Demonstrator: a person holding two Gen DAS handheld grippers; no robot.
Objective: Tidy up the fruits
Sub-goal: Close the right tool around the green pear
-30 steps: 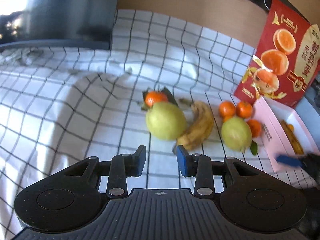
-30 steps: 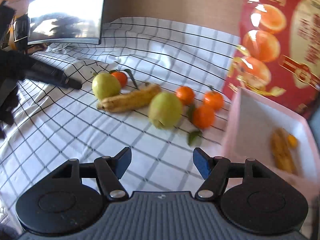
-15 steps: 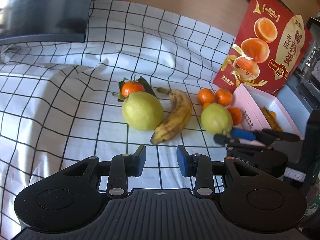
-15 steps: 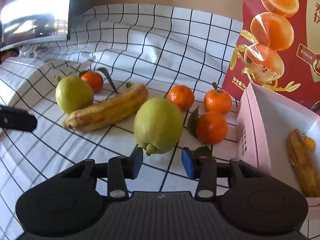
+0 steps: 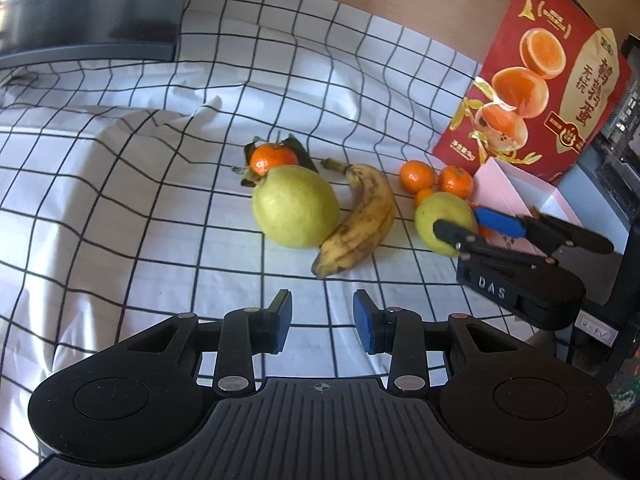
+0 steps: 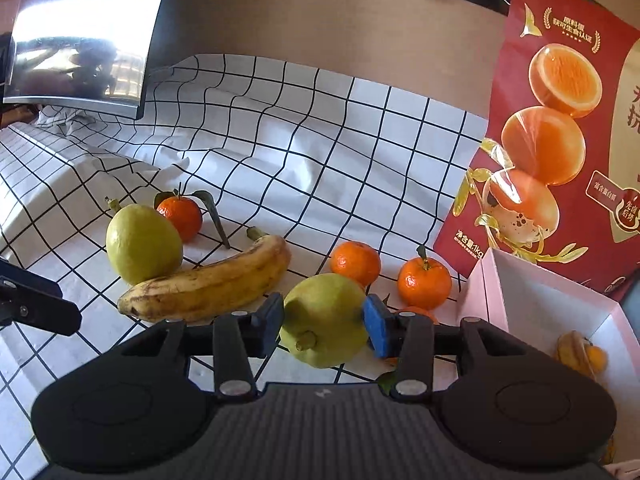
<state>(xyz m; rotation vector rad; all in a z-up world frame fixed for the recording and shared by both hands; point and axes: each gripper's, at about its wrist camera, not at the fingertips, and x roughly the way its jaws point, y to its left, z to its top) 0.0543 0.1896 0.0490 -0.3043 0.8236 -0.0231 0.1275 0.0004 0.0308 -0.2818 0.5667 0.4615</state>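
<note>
On the checked cloth lie a large green pear [image 5: 296,212], a spotted banana [image 5: 360,220] and several mandarins [image 6: 354,262]. A smaller green pear [image 6: 324,316] sits between the blue pads of my right gripper [image 6: 324,324]. Both pads touch its sides while the jaws are opening. The left wrist view shows the same gripper [image 5: 460,220] astride that pear [image 5: 436,212]. My left gripper [image 5: 322,320] hovers open over bare cloth in front of the banana, with nothing between its fingers. A pink box [image 6: 492,280] at the right holds a banana and a small orange fruit [image 6: 576,354].
A red food bag [image 6: 560,140] stands upright behind the pink box. A dark monitor [image 5: 100,0] stands at the back left on the rumpled cloth. One leafy mandarin [image 5: 274,158] lies behind the large pear. Two mandarins [image 5: 416,176] sit close behind the held pear.
My right gripper moved forward and left from the box side, its jaws narrowed, and the smaller pear now sits between its pads. The left gripper stayed open and nearly still.
</note>
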